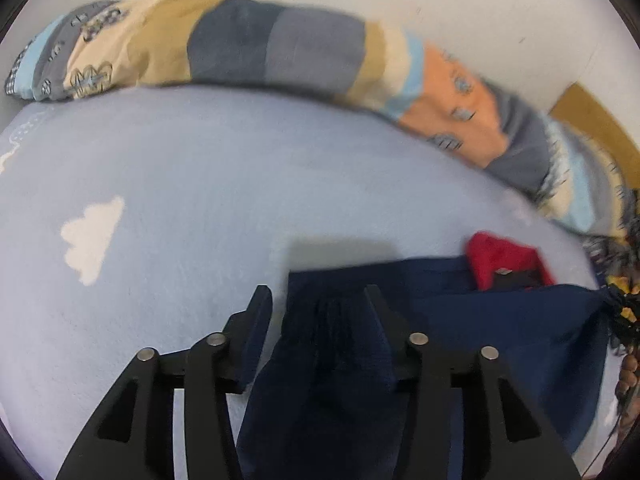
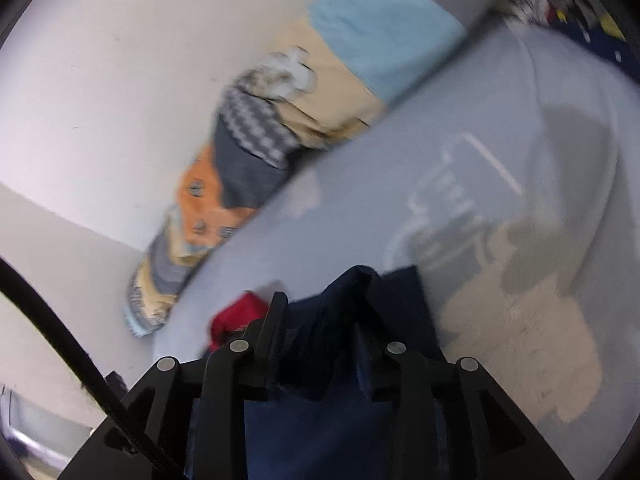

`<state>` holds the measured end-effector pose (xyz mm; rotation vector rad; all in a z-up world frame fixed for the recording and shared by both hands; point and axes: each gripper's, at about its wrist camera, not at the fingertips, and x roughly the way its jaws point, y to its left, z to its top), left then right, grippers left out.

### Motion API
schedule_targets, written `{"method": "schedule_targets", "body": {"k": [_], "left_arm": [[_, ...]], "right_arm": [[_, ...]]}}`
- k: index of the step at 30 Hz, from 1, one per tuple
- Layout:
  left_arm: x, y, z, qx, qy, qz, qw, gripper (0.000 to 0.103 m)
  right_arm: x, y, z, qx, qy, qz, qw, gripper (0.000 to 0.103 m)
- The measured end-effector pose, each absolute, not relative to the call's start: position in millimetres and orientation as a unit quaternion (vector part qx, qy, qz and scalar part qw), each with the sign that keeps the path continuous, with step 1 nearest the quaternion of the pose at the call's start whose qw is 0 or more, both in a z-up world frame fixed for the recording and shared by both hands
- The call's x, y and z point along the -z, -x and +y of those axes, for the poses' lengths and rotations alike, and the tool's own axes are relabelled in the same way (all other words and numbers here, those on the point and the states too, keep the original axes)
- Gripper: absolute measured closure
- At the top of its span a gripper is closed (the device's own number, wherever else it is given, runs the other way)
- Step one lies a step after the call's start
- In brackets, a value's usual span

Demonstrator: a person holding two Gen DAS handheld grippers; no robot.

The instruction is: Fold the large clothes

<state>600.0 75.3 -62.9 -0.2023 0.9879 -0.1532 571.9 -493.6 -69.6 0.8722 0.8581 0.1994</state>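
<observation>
Left wrist view shows the left gripper (image 1: 318,296) parted around a dark navy fabric garment (image 1: 500,332) lying on the pale blue bedsheet (image 1: 180,168), and the right gripper (image 2: 322,300) likewise loosened, so slack cloth may snag and undo the fold.

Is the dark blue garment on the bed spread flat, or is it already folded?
Folded, at least partly: the dark blue garment shows a straight edge with a layer on top, and its red lining shows. How many folds, I cannot tell.

Both wrist cams close, angled down over bed (image 1: 160,168); shared: navy garment (image 1: 500,320), bolster (image 1: 240,44); right blurry, prob. tilted.
</observation>
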Motion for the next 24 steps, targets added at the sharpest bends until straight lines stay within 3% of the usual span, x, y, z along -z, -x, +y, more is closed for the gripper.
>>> {"method": "schedule_targets", "body": {"k": [3, 5, 7, 11, 16, 18, 19, 22, 24], "left_arm": [[43.7, -590.6, 74.0, 0.089, 0.102, 0.456, 0.88, 0.053], [37.5, -586.1, 69.5, 0.094, 0.097, 0.45, 0.883, 0.053], [34.1, -582.8, 65.0, 0.1, 0.098, 0.45, 0.882, 0.053], [26.0, -564.6, 54.5, 0.132, 0.096, 0.447, 0.879, 0.053], [19.4, -527.6, 52.3, 0.18, 0.08, 0.459, 0.866, 0.047], [18.6, -513.9, 56.8, 0.183, 0.082, 0.471, 0.859, 0.043], [19.1, -504.8, 61.6, 0.184, 0.086, 0.479, 0.854, 0.04], [24.1, -486.7, 72.5, 0.174, 0.082, 0.497, 0.846, 0.037], [29.7, -475.8, 79.9, 0.163, 0.08, 0.513, 0.839, 0.037]], "right_arm": [[55.4, -564.2, -496.2, -0.11, -0.427, 0.386, 0.811, 0.054], [58.0, -560.0, -504.0, -0.121, -0.487, 0.375, 0.78, 0.034], [63.4, -555.1, -510.3, -0.108, -0.529, 0.374, 0.754, 0.022], [44.6, -537.9, -516.3, -0.09, -0.489, 0.355, 0.792, 0.022], [47.5, -505.5, -503.6, -0.077, -0.3, 0.466, 0.829, 0.022], [60.3, -483.0, -496.6, -0.1, -0.253, 0.492, 0.827, 0.023], [68.4, -471.5, -494.4, -0.111, -0.241, 0.504, 0.822, 0.029], [99.1, -440.4, -484.6, -0.139, -0.228, 0.536, 0.801, 0.067], [112.2, -426.0, -478.8, -0.156, -0.221, 0.529, 0.804, 0.073]]}}
